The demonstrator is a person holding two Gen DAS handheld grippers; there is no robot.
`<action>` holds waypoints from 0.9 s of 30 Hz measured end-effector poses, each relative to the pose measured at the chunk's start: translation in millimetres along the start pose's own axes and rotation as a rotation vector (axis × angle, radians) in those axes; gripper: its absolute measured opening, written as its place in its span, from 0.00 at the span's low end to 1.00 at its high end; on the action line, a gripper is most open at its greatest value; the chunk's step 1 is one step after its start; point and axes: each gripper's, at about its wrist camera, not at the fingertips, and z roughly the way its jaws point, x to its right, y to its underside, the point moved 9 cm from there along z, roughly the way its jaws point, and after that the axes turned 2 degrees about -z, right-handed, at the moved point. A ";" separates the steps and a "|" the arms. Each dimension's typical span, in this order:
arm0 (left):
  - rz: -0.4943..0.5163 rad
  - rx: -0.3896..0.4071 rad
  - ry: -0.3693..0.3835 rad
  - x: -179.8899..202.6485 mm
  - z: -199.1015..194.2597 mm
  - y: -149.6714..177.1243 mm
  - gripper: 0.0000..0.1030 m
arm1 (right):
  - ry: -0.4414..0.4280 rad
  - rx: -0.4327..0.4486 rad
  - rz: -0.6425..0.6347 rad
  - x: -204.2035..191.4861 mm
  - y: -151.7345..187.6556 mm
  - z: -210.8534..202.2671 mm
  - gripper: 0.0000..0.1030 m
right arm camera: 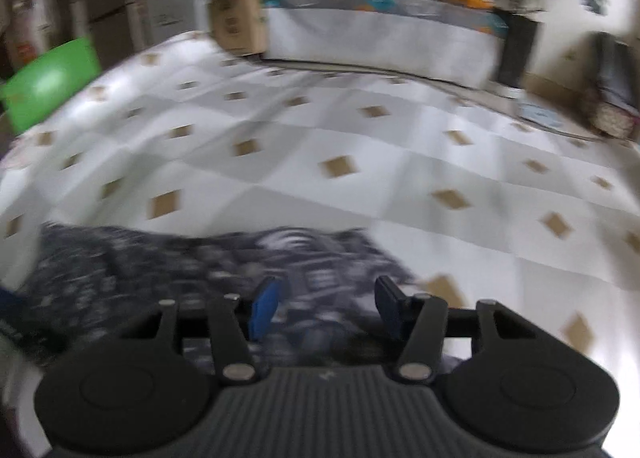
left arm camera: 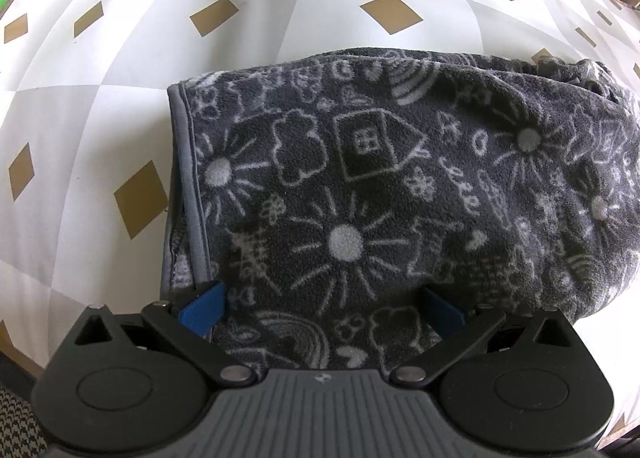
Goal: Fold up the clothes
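Left gripper: black housing with two round, disc-shaped covers, one per side. A grey ribbed panel sits between them, carrying a small pale mark at its top centre. Black link arms run forward from silver pivot pins to two blue fingers — flat, blade-like plates.

Right gripper: same build — black discs, grey ribbed panel, silver pins, blue fingers. Detail is blurred in this view.
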 end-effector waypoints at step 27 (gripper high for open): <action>0.041 0.028 -0.008 -1.8 -5.7 10.0 1.00 | 0.033 -0.054 -0.154 -70.7 -8.1 69.8 0.15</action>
